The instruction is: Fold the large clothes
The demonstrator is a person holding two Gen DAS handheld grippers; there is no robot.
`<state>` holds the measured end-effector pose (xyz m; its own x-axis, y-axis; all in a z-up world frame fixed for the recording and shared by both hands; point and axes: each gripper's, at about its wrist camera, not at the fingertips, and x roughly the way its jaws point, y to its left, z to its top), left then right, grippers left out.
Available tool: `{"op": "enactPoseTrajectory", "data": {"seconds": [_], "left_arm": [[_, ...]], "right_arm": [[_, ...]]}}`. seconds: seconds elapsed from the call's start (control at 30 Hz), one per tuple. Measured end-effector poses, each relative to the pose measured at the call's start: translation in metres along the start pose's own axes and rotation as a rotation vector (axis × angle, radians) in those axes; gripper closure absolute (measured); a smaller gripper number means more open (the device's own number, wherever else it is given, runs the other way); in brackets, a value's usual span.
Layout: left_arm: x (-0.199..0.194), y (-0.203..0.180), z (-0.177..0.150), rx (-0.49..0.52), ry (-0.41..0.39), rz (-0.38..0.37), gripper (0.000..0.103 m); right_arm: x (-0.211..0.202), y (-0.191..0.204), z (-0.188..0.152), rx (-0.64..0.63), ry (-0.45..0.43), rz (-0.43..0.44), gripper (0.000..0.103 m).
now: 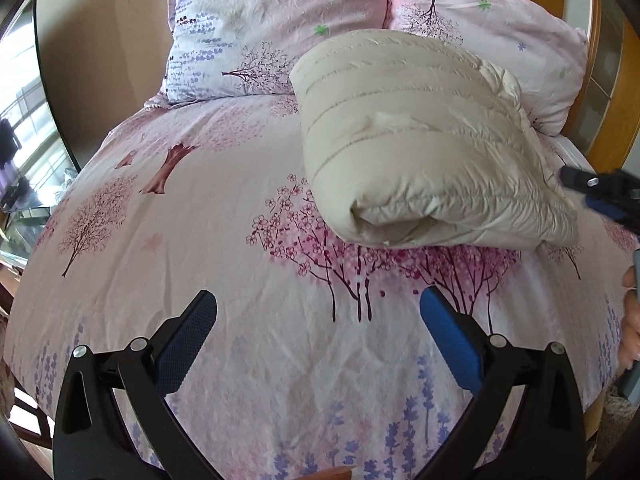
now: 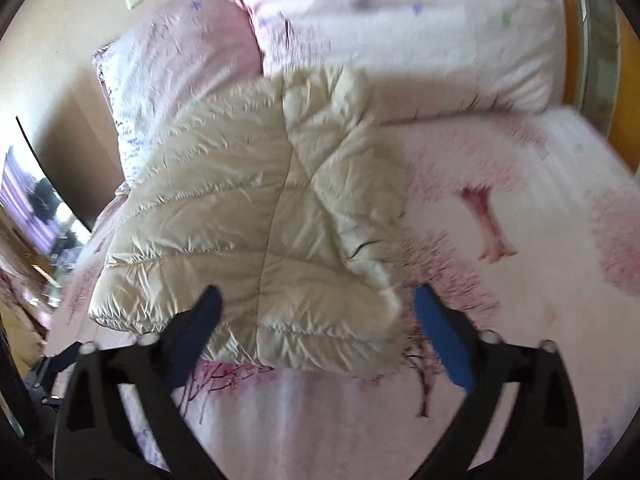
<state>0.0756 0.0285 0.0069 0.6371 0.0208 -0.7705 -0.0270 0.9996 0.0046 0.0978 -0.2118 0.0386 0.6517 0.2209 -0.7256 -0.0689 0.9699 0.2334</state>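
1. Gaping wide, the left gripper (image 1: 318, 316) hovers over the flowered bedsheet (image 1: 168, 240) with nothing between its blue-padded fingers (image 1: 448, 332).
2. Spread just as wide, the right gripper (image 2: 316, 312) holds nothing; its left finger (image 2: 200, 320) overlaps the near edge of the cream quilted jacket (image 2: 256, 216) in that view, though contact cannot be told.
3. Lying folded into a thick bundle, the jacket rests on the sheet, its far end up against the pillows (image 1: 256, 28).
4. Seen from the left wrist camera, the right gripper's tip (image 1: 600, 192) sits just beside the bundle's right side, with part of a hand (image 1: 630, 320) at the frame's edge.
5. Behind the pillows stands a wooden headboard (image 2: 572, 40); the right view is blurred.
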Motion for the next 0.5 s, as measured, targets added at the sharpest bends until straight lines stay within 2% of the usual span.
{"op": "enactPoseTrajectory", "data": {"seconds": [0.07,0.17,0.33,0.5], "left_arm": [[-0.002,-0.003,-0.002,0.007,-0.001,-0.001,0.001],[-0.004,-0.006,-0.004,0.013,0.000,-0.012,0.001],[-0.005,-0.008,-0.002,0.021,0.012,-0.004,0.001],[-0.007,-0.008,-0.003,0.011,0.040,-0.018,0.001]], "right_arm": [[-0.015,0.005,-0.002,-0.030,-0.045,-0.048,0.002],[-0.025,0.007,-0.004,-0.043,-0.052,-0.038,0.002],[-0.033,0.006,-0.014,-0.034,-0.001,0.007,0.002],[-0.030,0.019,-0.034,-0.115,0.082,-0.041,0.002]]}}
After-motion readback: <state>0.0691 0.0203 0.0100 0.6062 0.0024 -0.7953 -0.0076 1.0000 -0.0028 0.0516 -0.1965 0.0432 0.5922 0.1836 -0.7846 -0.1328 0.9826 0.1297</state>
